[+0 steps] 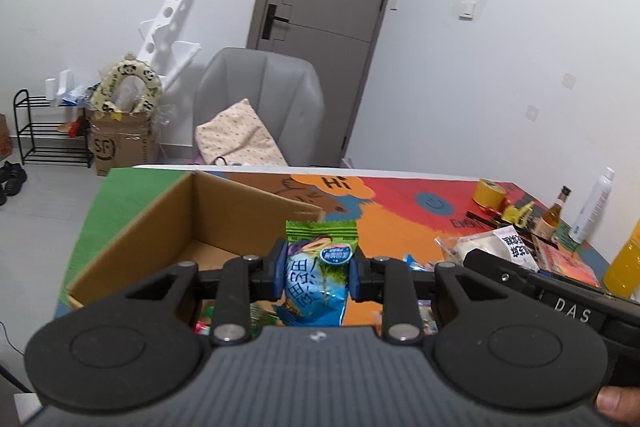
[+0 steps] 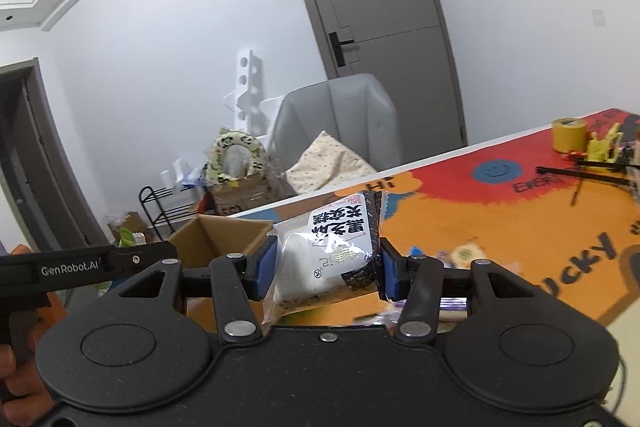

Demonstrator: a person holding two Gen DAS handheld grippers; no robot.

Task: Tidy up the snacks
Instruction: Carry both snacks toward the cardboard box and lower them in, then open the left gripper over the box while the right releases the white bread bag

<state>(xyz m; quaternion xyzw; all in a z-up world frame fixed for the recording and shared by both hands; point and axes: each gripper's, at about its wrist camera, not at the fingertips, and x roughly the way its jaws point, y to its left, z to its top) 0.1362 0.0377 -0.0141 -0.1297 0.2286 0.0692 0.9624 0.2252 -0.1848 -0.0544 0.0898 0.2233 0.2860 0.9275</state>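
My left gripper [image 1: 318, 273] is shut on a green and blue snack packet [image 1: 318, 271], held upright above the table just right of the open cardboard box [image 1: 168, 227]. My right gripper [image 2: 326, 269] is shut on a clear packet with a white cake and black lettering [image 2: 328, 251], lifted over the table; the same packet and gripper show at the right of the left wrist view [image 1: 500, 247]. In the right wrist view the cardboard box [image 2: 224, 239] lies to the left, behind the left gripper's body. More small snacks [image 1: 420, 265] lie on the colourful table mat [image 1: 400, 211].
A yellow tape roll [image 1: 489, 191], a yellow toy [image 1: 518, 213], a small brown bottle [image 1: 554, 215], a white spray bottle [image 1: 592, 207] and an orange drink bottle [image 1: 624, 263] stand at the table's right. A grey chair [image 1: 260, 99] with a cushion is behind the table.
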